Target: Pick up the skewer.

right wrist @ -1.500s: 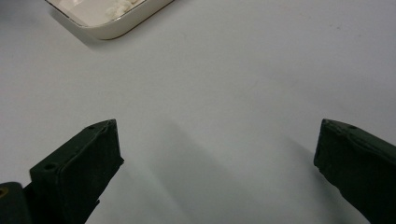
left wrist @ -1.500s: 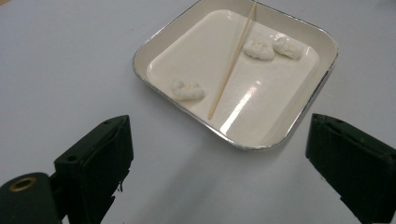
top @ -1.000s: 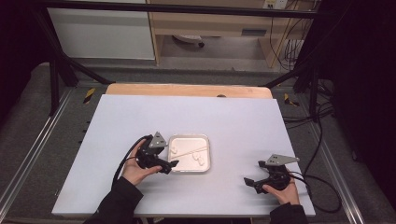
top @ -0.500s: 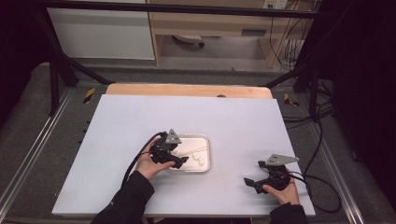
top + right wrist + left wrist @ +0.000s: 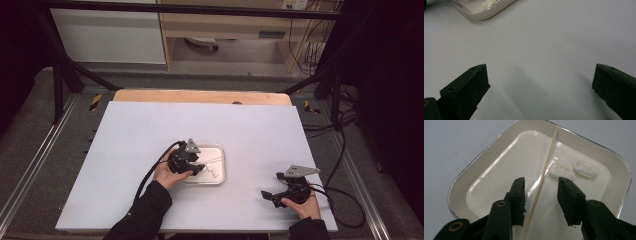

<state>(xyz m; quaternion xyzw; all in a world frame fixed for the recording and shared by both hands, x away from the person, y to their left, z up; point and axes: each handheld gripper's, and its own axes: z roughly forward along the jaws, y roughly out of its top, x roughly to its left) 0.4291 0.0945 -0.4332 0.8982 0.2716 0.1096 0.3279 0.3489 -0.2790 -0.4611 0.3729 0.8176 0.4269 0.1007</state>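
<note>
Two white lumps (image 5: 574, 169) and one thin wooden skewer (image 5: 543, 177) lie in the shallow tray (image 5: 469, 172), which sits a little toward the near edge of the tabletop (image 5: 125, 135). We have the left gripper (image 5: 541, 195) down in the tray, jaws just closing to a narrow gap astride the skewer — pads not yet touching it, so the pickup is barely begun. Our right gripper (image 5: 540, 82) rests near the tabletop's near right corner — jaws wide, holding nothing

Black grippers with brass-ringed screw holes, grey three-cornered plates, black cables; dark sleeves (image 5: 145, 210).
</note>
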